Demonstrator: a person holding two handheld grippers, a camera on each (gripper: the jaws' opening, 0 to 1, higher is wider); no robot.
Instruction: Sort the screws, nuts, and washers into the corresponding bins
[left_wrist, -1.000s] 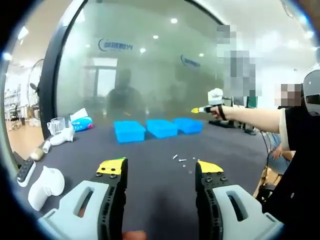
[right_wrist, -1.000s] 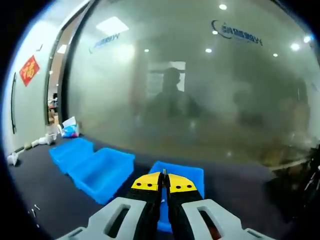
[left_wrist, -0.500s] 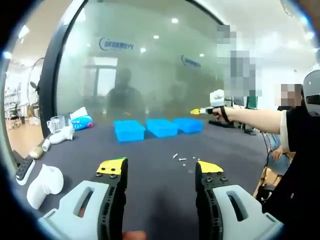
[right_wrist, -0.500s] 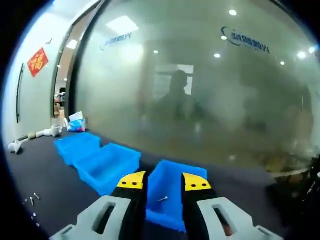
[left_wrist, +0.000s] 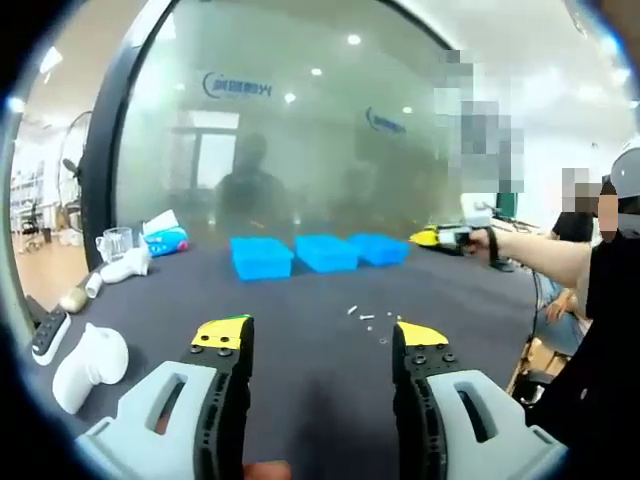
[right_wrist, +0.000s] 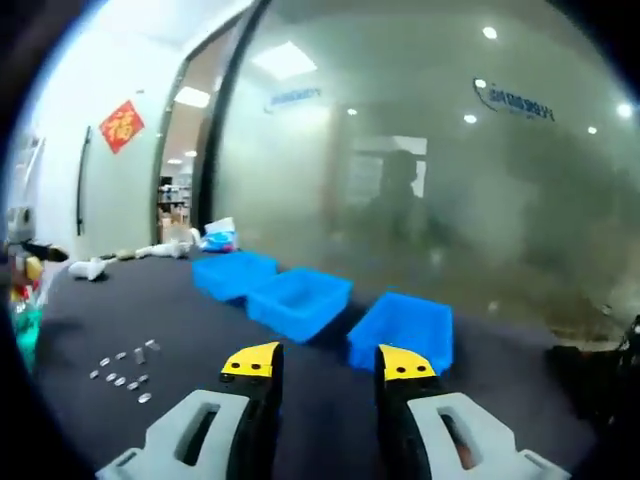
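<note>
**Blue bins in a row, loose hardware on the dark mat**

Blue plastic bins, three of them, sit side by side near the far edge of the dark table (left_wrist: 300, 350), in front of a frosted glass wall (left_wrist: 300, 130). In the left gripper view they are the left bin (left_wrist: 261, 257), middle bin (left_wrist: 326, 252) and right bin (left_wrist: 381, 248); the right gripper view looks at the same row from closer and more to the side.

The left gripper view alone takes in the clutter at the table's left edge: a white object (left_wrist: 88, 362), a white bottle (left_wrist: 124, 266) and a clear cup (left_wrist: 114, 243). It also catches the right gripper (left_wrist: 437, 237), held out in a hand beyond the bins.

The small metal parts (right_wrist: 125, 372) lie as a loose cluster on the mat, well apart from the bins; in the right gripper view about seven pieces can be counted, too small to tell screw from nut.

The left gripper (left_wrist: 320, 336) has its jaws spread wide, nothing between them. The right gripper's jaws are also spread and empty. Bare mat lies between both grippers and the bins.
</note>
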